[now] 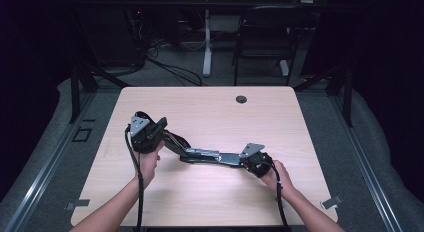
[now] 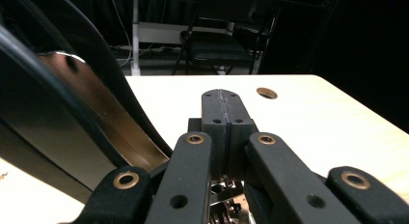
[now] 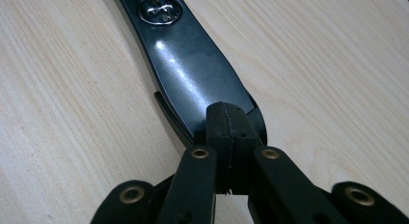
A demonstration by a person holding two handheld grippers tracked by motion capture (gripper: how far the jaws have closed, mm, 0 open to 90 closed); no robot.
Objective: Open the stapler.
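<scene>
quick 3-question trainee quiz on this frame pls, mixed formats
1. True or false: the right claw has its jaws spread wide apart.
2. What does the black strap lie on? A) chair B) wooden table C) floor
3. Fill in: the round hole sits near the table's ____ edge.

Key: 1 false, the jaws are together at the strap's end; 2 B; 3 far.
</scene>
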